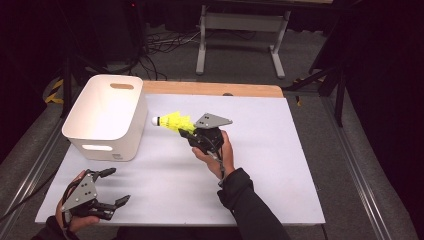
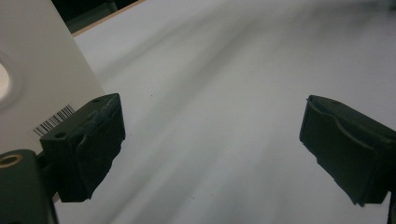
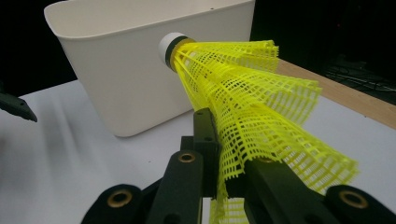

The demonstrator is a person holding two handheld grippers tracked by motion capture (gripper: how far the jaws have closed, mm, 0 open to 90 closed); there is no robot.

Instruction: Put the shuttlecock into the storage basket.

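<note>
Beside the white bin, at its three o'clock, my right tool pinches the yellow shuttlecock for carrying over the rim; my left tool rests spread.

1 shuttlecock (yellow), 1 white bin, 1 table.

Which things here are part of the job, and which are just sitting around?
Part of the job:
- yellow shuttlecock, pinched by its skirt in the right gripper
- white bin, right beside it

Just around:
- left gripper, open and holding nothing
- white table
- grey stand on the floor behind
</note>
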